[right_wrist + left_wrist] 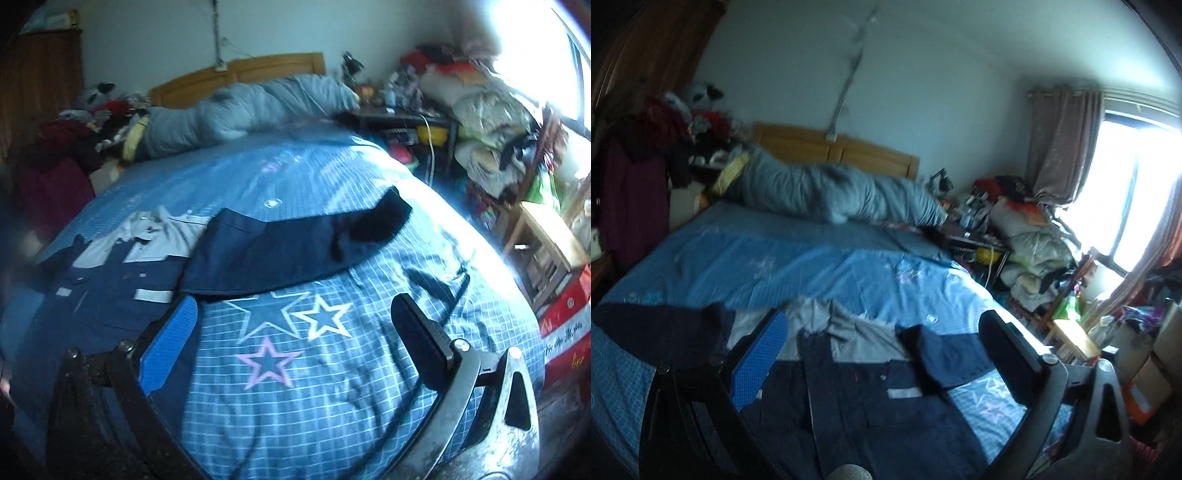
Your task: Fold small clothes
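Observation:
A navy and grey short-sleeved shirt [857, 387] lies spread flat, front up, on the blue bed cover [757, 258]. Its grey collar points toward the headboard and both navy sleeves stick out sideways. My left gripper [882, 332] hovers open over the shirt's chest, with nothing between its blue and black fingers. In the right wrist view the same shirt [155, 273] lies to the left, its right sleeve [295, 243] stretched out across the cover. My right gripper [295, 321] stands open above the star-printed bed cover [332, 387], just below that sleeve, holding nothing.
A rolled grey quilt [831, 192] lies along the wooden headboard [834, 151]. Heaped clothes [665, 129] fill the left side. To the right of the bed are piled bedding [1034, 243], a wooden stool [546, 236], a red box [565, 321] and a bright window [1126, 177].

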